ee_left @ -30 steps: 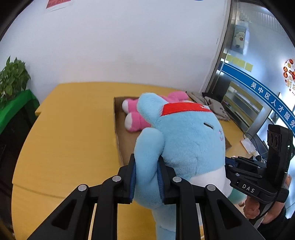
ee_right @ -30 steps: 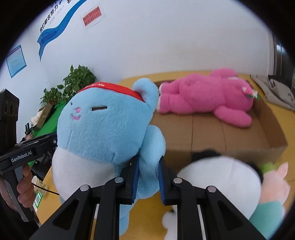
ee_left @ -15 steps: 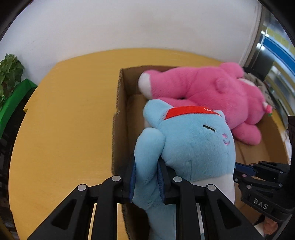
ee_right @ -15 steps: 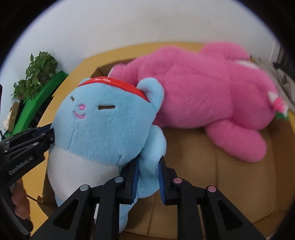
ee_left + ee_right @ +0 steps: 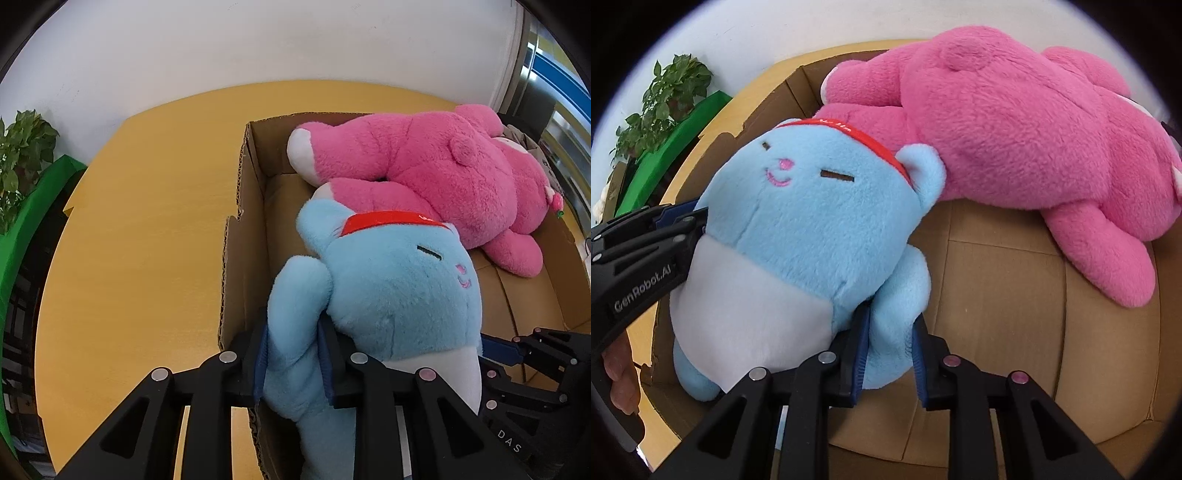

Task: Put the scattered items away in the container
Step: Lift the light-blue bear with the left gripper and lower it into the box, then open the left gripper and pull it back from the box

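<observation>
A: Where is the blue plush toy (image 5: 391, 291)?

B: Inside the cardboard box (image 5: 236, 236) on the yellow worktop (image 5: 140, 229), its head against the pink plush bear (image 5: 436, 177); the left hand-held gripper (image 5: 293, 363) is clamped on one arm, the right hand-held gripper (image 5: 888, 356) on the other.

A: How will it handle?

B: Soft and probably light; the pads sink into the stuffing; not fragile, hardly slippery; a limb makes a good hold, though I judge the body would sag and swing from it.
</observation>
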The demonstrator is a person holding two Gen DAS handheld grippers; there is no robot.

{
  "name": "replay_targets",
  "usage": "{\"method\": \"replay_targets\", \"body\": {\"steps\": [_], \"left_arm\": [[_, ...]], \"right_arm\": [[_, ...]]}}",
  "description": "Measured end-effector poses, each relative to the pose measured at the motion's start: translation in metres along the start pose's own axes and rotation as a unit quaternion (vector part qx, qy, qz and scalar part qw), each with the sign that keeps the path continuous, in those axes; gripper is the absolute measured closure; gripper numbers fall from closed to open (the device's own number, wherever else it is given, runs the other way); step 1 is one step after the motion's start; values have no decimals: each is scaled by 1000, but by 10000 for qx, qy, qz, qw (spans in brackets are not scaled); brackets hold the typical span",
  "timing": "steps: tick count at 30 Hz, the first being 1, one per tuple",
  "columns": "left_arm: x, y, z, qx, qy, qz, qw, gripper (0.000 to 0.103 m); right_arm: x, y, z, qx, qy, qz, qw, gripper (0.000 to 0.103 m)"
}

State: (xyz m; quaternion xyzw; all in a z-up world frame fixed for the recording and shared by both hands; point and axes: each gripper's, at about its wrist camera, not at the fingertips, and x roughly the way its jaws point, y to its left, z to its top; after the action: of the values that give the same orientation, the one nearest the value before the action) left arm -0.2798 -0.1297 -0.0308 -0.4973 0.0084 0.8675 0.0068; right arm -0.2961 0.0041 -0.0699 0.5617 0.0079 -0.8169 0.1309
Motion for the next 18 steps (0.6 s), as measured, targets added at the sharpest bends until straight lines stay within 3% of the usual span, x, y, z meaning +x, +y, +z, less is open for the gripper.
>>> {"method": "replay_targets", "body": {"steps": [3, 5, 7, 8, 12, 15, 16, 18], "left_arm": [[-23, 3, -9, -145, -206, 62, 9997, 70], [-43, -6, -18, -139, -427, 29, 9990, 60], [-56, -17, -31, -135, -516, -99, 9985, 53], [-60, -22, -39, -91, -518, -83, 9986, 53], [-62, -34, -61, -139, -588, 75, 9981, 53], [-63, -23, -63, -544, -614, -234, 9964, 53], [-62, -19, -63, -668, -556, -401, 9954, 52], [-59, -14, -67, -722, -529, -376, 9953, 51]], "right_arm": [[-20, -8, -5, 37, -143, 171, 9997, 69], [-46, -26, -8, -24, -366, 458, 9983, 48], [-73, -51, -13, -139, -621, 340, 9974, 30], [-83, -65, -15, -194, -676, 228, 9973, 26], [-88, -147, -41, 87, -310, -502, 9982, 26], [-76, -215, -69, 407, 84, -1000, 9941, 30], [-79, -221, -76, 297, 15, -1086, 9936, 41], [-89, -219, -87, 193, -59, -1165, 9930, 42]]}}
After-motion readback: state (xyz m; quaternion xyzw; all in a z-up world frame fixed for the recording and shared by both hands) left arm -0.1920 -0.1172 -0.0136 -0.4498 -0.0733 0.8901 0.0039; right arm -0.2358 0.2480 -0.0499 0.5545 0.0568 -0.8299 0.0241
